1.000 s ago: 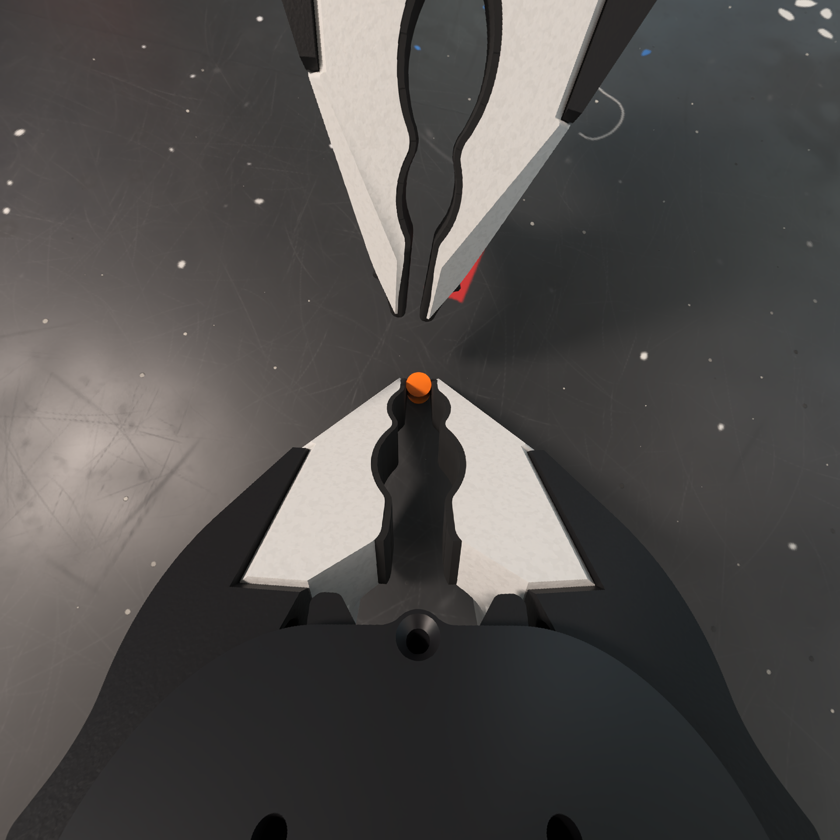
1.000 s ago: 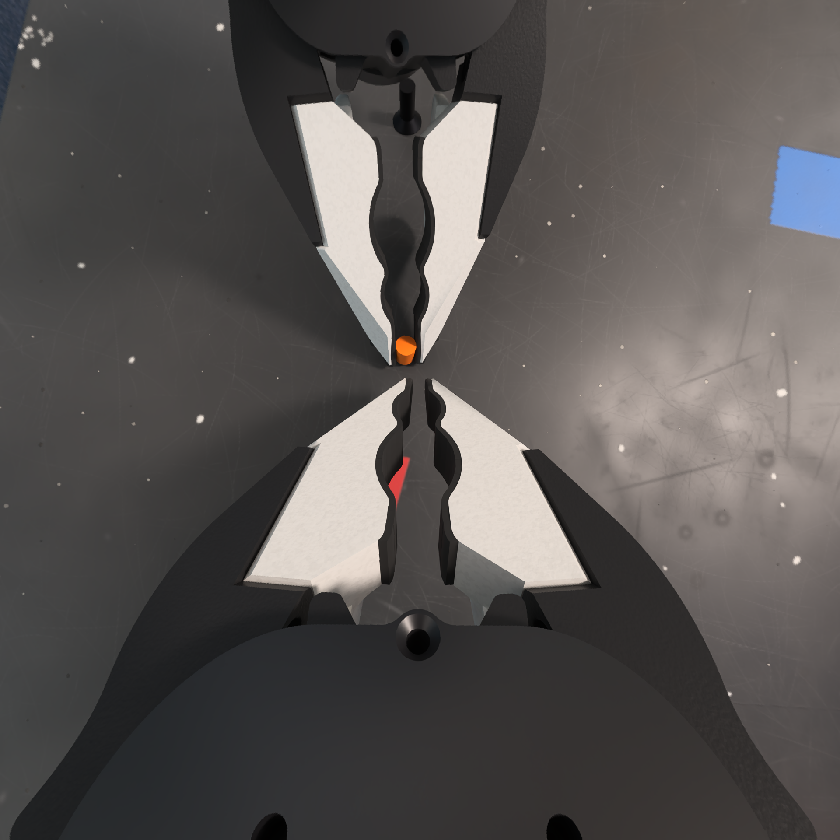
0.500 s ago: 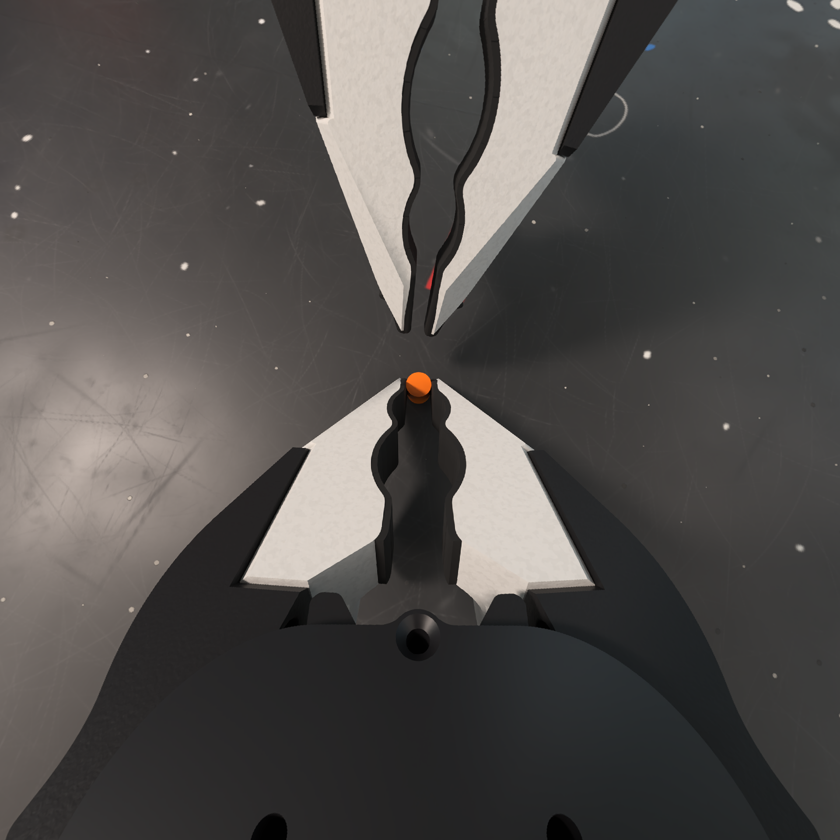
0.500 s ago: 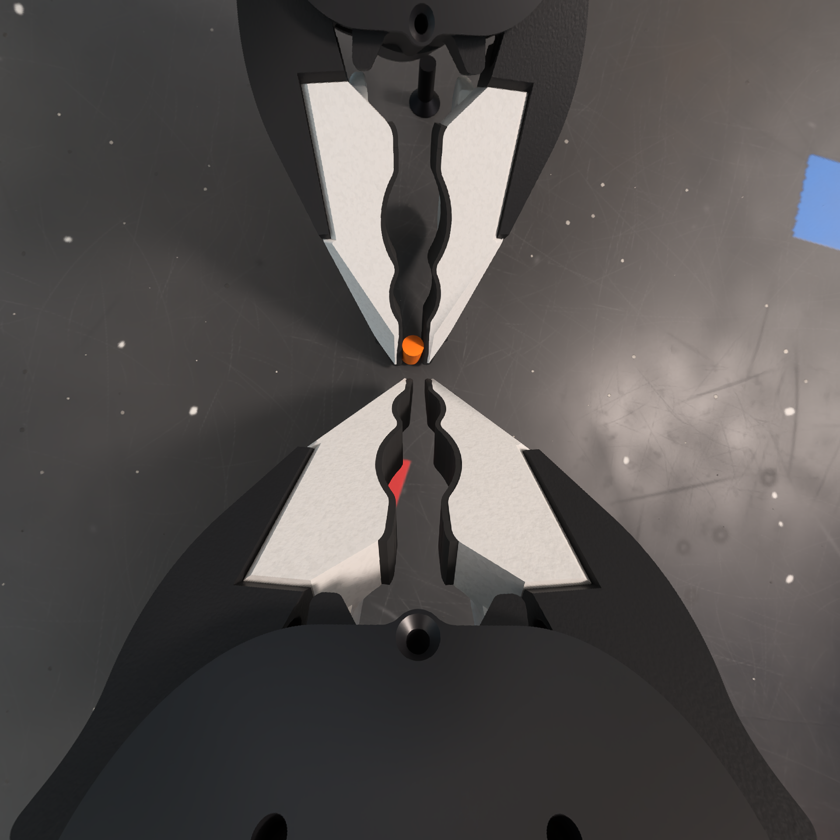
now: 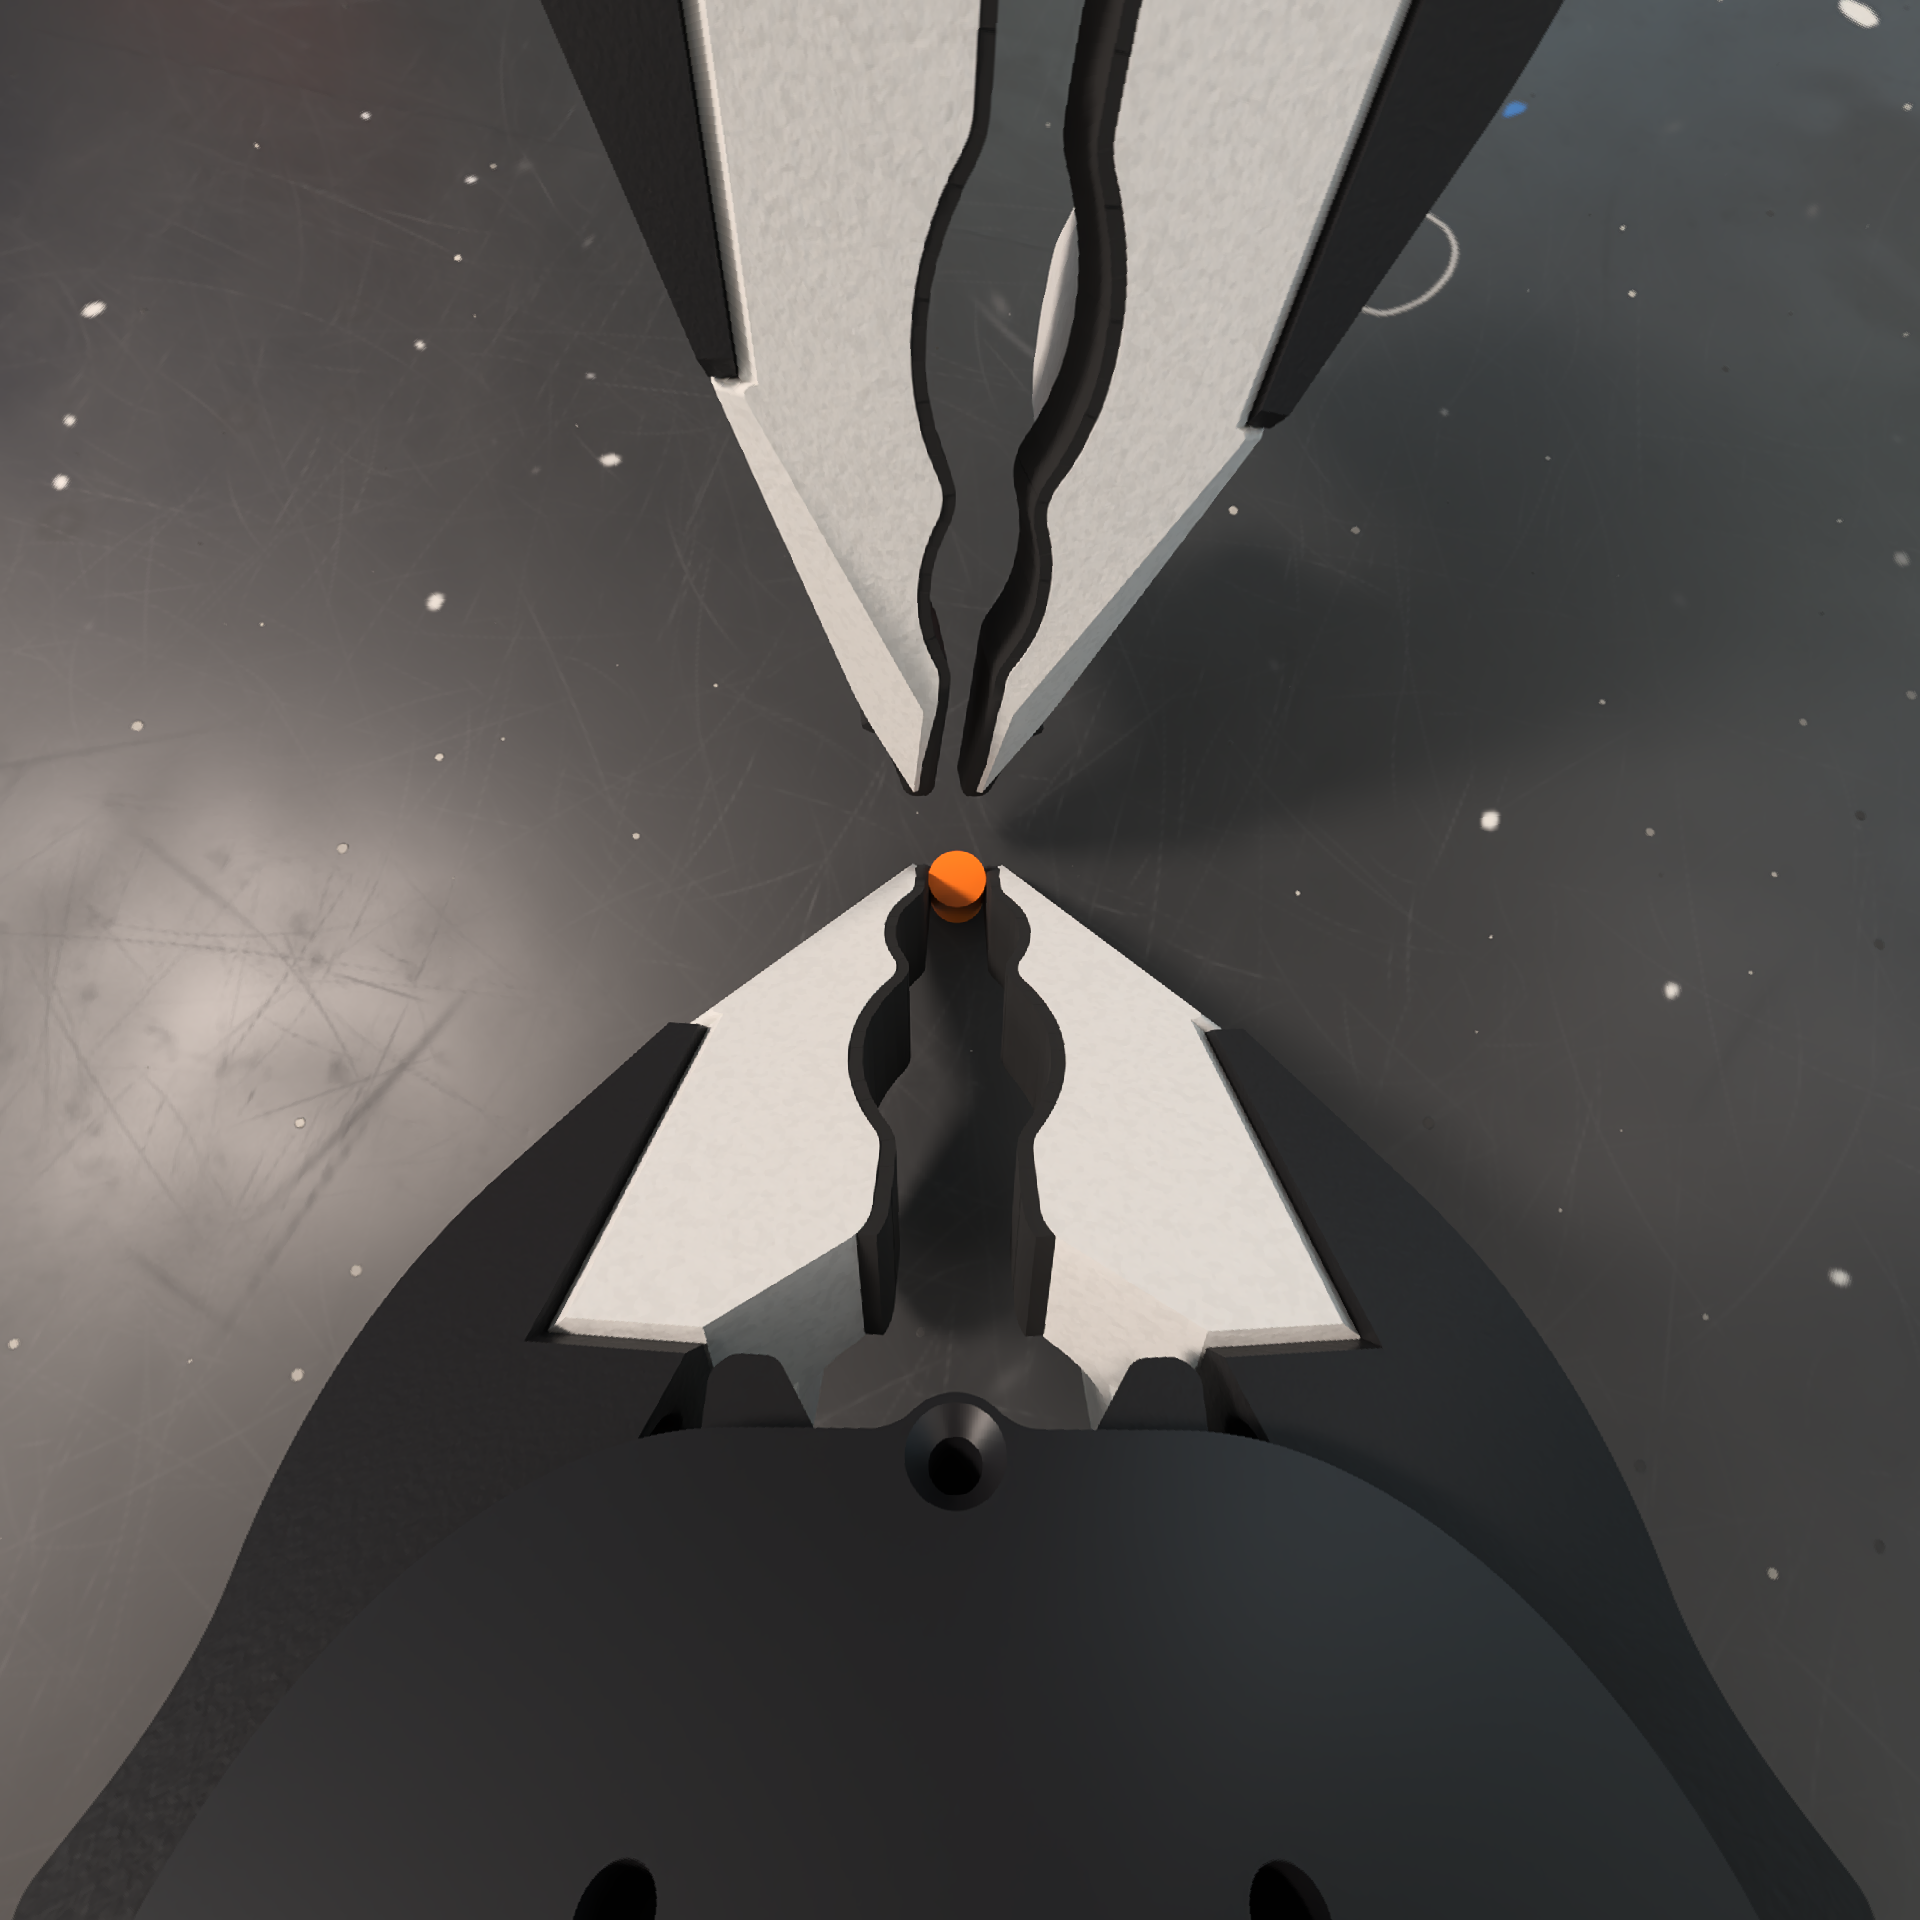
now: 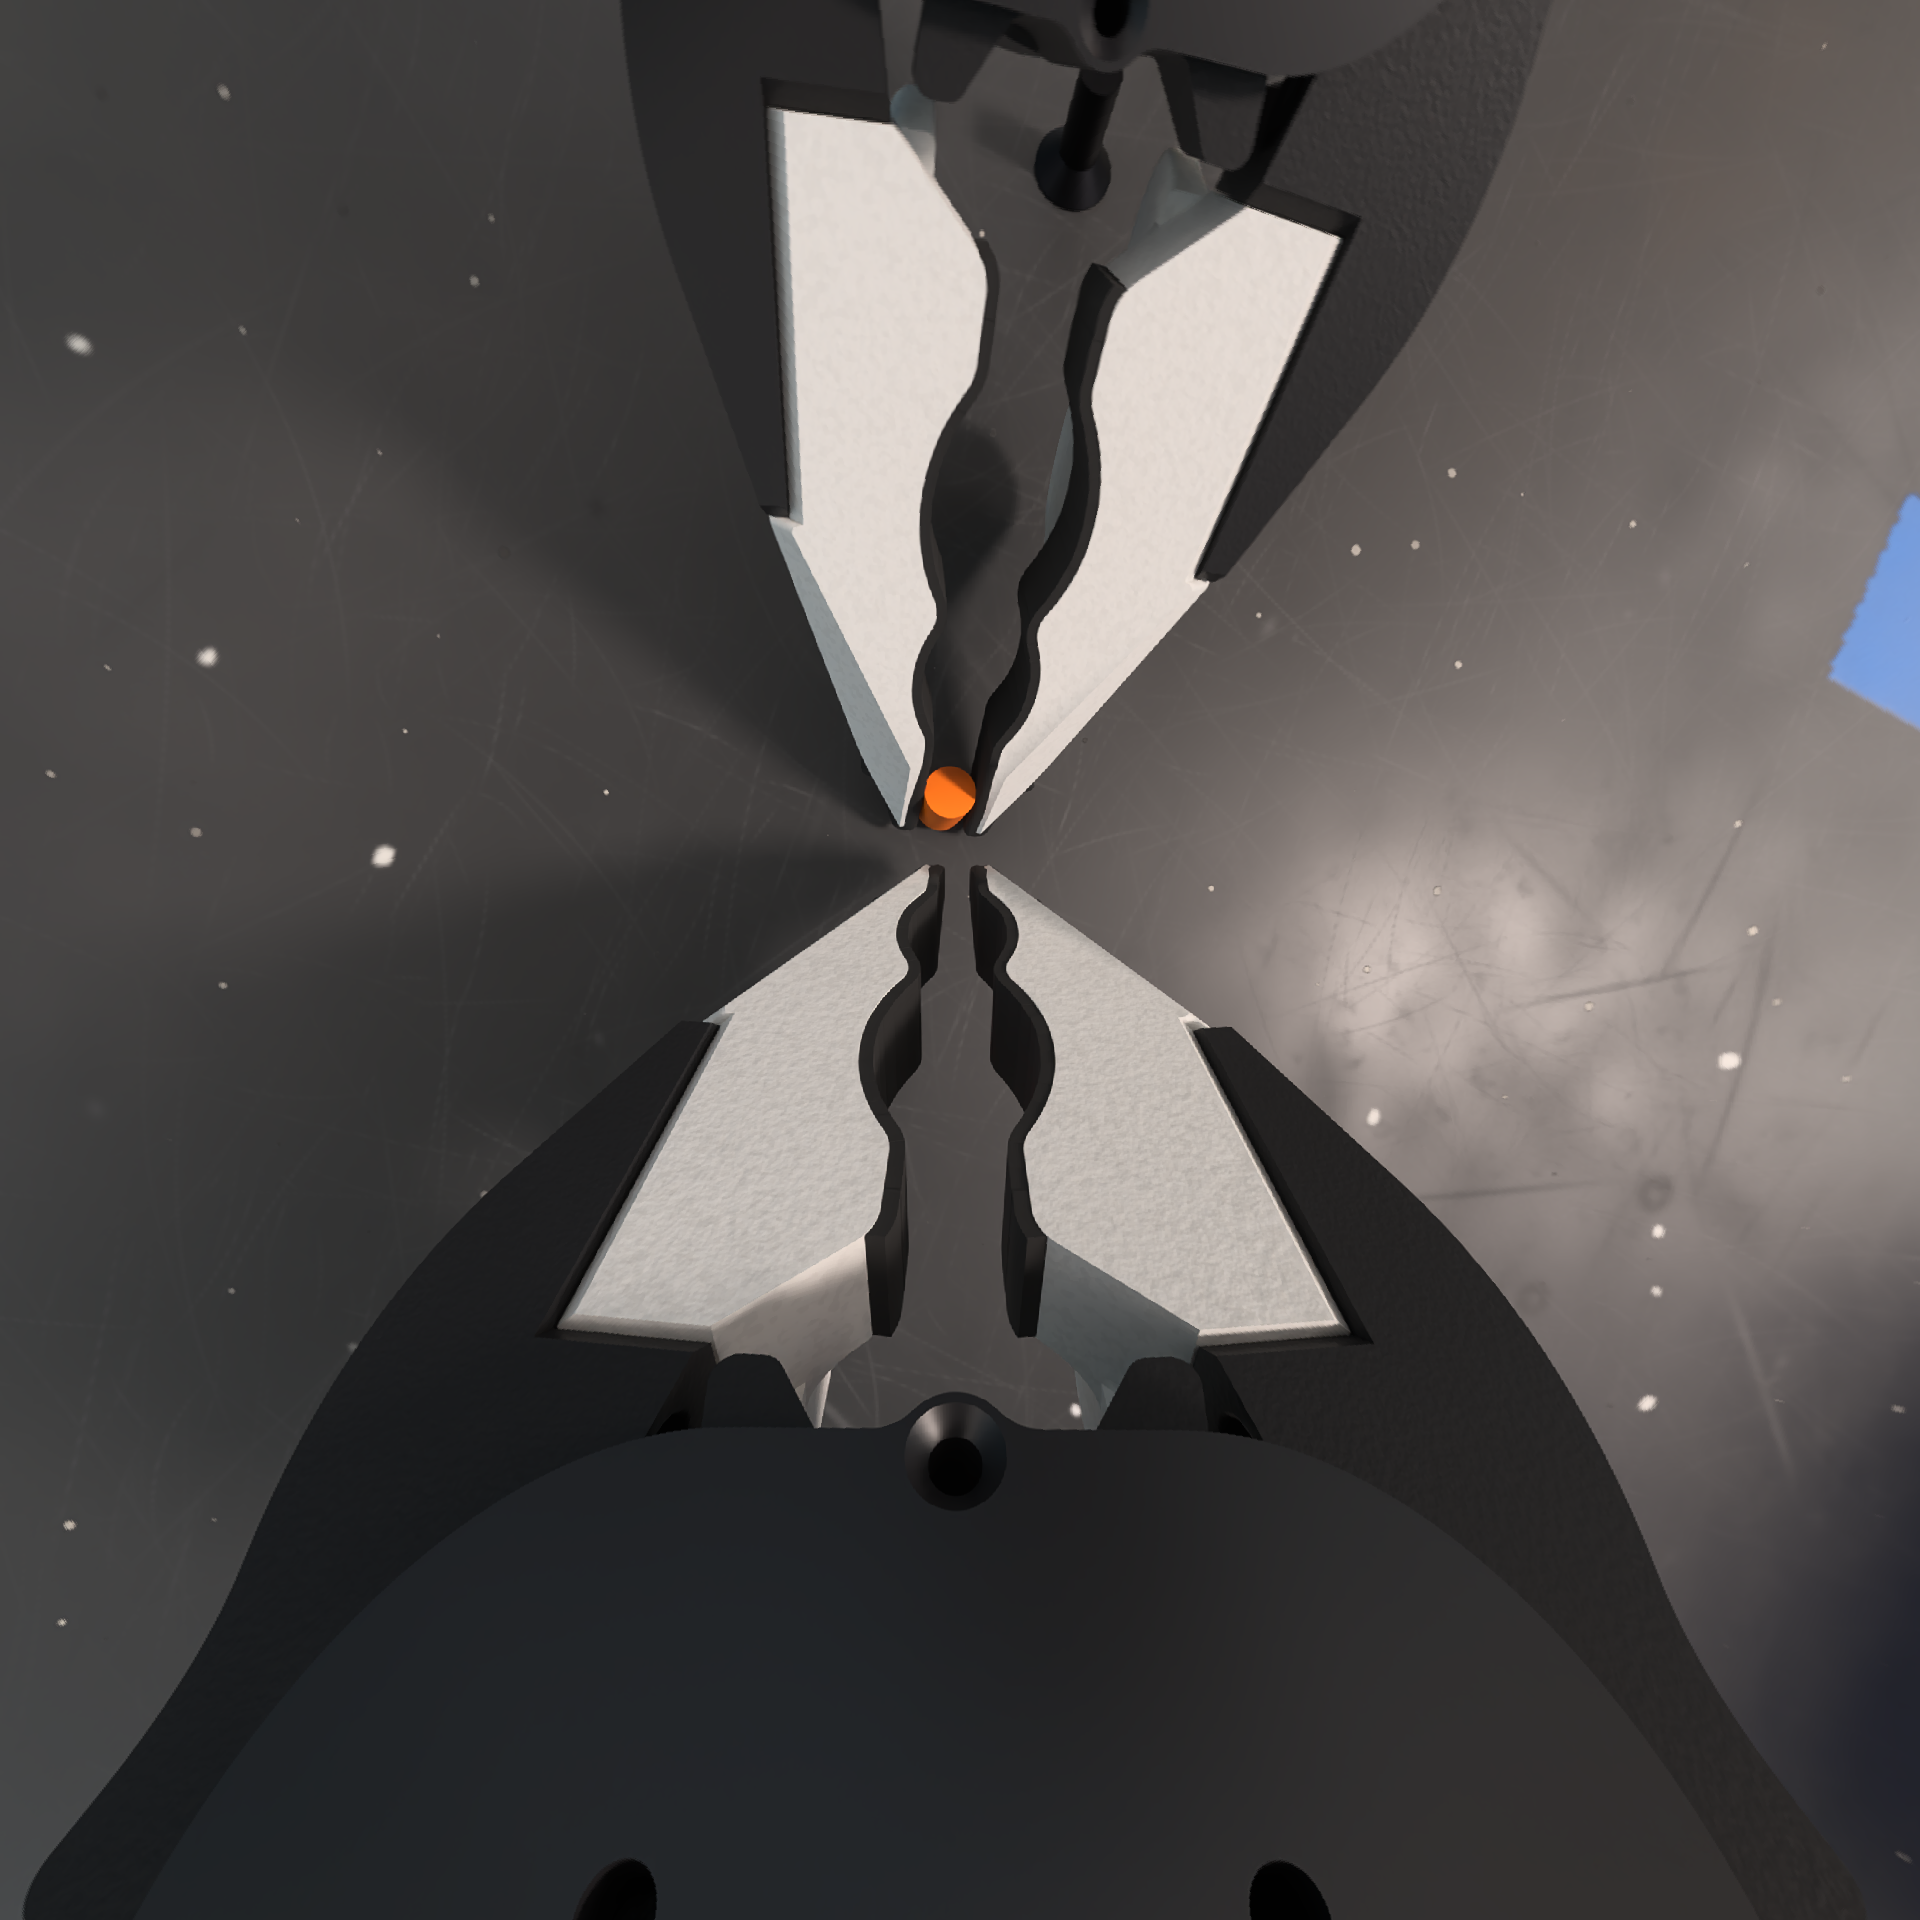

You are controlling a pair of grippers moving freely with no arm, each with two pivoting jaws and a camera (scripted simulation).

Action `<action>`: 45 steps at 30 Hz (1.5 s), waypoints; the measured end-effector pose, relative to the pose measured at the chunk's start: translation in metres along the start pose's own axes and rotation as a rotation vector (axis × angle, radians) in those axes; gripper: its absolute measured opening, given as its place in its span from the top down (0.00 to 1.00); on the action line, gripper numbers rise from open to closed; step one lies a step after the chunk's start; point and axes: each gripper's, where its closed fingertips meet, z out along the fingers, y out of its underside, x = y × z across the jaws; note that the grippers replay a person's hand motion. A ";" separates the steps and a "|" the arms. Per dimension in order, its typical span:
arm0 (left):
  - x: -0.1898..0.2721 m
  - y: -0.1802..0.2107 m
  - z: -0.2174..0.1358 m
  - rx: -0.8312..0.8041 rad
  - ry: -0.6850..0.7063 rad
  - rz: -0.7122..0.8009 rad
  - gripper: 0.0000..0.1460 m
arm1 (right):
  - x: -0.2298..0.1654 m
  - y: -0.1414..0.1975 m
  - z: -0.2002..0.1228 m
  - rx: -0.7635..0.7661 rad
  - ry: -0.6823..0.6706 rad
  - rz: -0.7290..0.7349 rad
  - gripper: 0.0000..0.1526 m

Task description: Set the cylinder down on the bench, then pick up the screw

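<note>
My left gripper (image 5: pixel 956 883) is pinching a small orange cylinder (image 5: pixel 956 881) right at the tips of its two fingers, so its jaws are narrow and closed on that little thing. In my left view I see the round end of the cylinder poking out past the tips, up off the dark desk (image 5: pixel 312 935). My right gripper (image 6: pixel 956 873) points straight at the left one, tip to tip, with a small gap between them. Its jaws are almost together, with only a thin slit, and there is nothing between them. In my right view the left gripper (image 6: pixel 945 816) comes down from the top, and there I can see the cylinder (image 6: pixel 948 798) from the other side, with a bit of its side showing too. That view also shows a black bolt (image 6: pixel 1075 156) deep inside the left gripper, near its base, which my left view does not show that way. My right view has a blue patch (image 6: pixel 1886 634) on the desk at the right edge. My left view shows other things instead: a thin white ring mark (image 5: pixel 1418 265) on the desk at the top right, and a pale rounded shape (image 5: pixel 1055 312) peeking through the slit of the right gripper (image 5: pixel 951 790). I cannot tell what that pale shape is. The desk (image 6: pixel 1507 987) is dark grey, scratched, and dotted with white specks in both views. I cannot pick out the screw in either view.
</note>
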 end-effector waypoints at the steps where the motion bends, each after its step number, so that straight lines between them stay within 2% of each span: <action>1: 0.000 0.000 0.000 0.000 0.000 -0.001 0.93 | 0.000 0.000 0.000 0.013 -0.009 0.018 0.97; 7: 0.000 0.000 0.000 0.002 0.007 -0.010 0.93 | 0.000 0.000 0.000 0.089 -0.065 0.228 0.97; 12: 0.000 0.000 0.000 0.001 0.003 -0.006 0.93 | 0.005 -0.010 -0.022 0.224 -0.016 0.281 1.00; 15: 0.000 0.000 0.000 0.001 0.009 -0.012 0.93 | 0.007 -0.011 -0.026 0.233 0.026 0.261 1.00; 18: 0.000 0.000 0.000 0.001 0.006 -0.012 0.93 | 0.004 -0.003 -0.012 0.160 0.050 0.213 1.00; 20: -0.001 0.000 0.000 0.001 0.003 -0.017 0.93 | 0.005 -0.005 -0.013 0.169 0.075 0.190 1.00; 24: -0.001 -0.001 0.001 0.002 0.002 -0.025 0.93 | 0.022 -0.008 -0.045 0.274 0.179 0.261 1.00; 28: -0.002 -0.002 0.001 0.003 0.015 -0.051 0.93 | 0.023 0.006 -0.067 0.329 0.239 0.329 1.00; 30: -0.001 -0.005 0.001 0.015 0.052 -0.101 0.93 | 0.017 0.015 -0.070 0.333 0.267 0.340 1.00; 34: 0.004 -0.027 -0.004 0.129 0.255 -0.348 0.93 | 0.005 0.031 -0.079 0.373 0.299 0.380 1.00; 37: -0.008 -0.034 -0.006 0.162 0.266 -0.463 0.93 | -0.002 0.040 -0.090 0.419 0.323 0.407 1.00; 39: -0.014 -0.034 -0.005 0.148 0.195 -0.424 0.93 | -0.008 0.045 -0.096 0.449 0.336 0.414 0.99; 42: -0.008 -0.032 0.000 0.073 0.101 -0.217 0.93 | -0.016 0.053 -0.096 0.473 0.344 0.412 0.97; 45: -0.003 -0.017 0.011 -0.075 0.006 -0.018 0.93 | -0.024 0.058 -0.093 0.480 0.333 0.406 0.97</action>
